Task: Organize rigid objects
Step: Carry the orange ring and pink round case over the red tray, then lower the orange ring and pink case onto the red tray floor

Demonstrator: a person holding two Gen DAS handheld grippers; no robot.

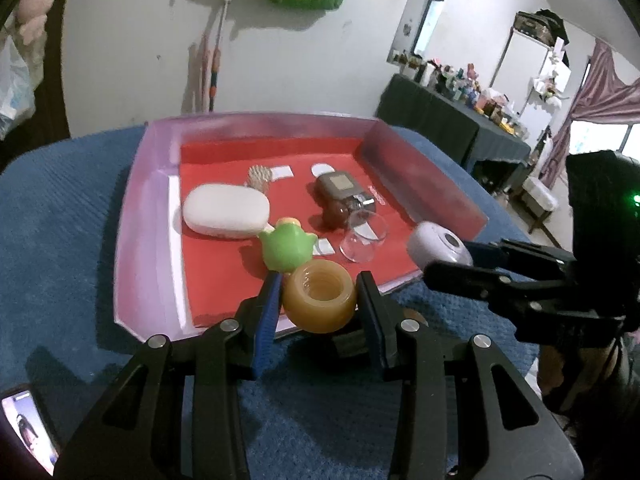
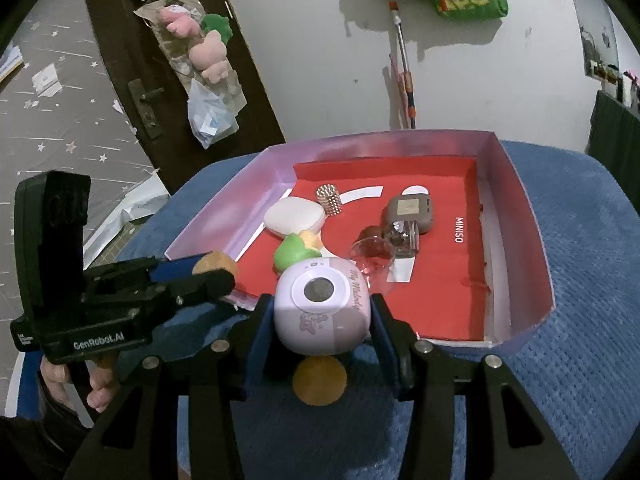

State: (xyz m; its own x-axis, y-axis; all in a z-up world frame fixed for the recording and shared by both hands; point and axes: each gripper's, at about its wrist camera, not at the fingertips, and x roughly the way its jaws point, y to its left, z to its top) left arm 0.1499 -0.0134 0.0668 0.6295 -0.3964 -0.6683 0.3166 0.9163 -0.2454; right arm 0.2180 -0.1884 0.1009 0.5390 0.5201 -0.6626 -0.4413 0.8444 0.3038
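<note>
Now your left gripper, clamped on the amber ring, hangs over the pink tray's near rim, nearer than your right gripper squeezing the camera toy.

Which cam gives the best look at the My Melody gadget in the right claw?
Right wrist. The pink-and-white gadget sits centred between the right claw fingers, with its round lens face and script lettering visible. The left wrist view shows it only side-on at the right, partly hidden by the fingers, lettering unseen.

Amber ring, red-lined lilac tray
</note>
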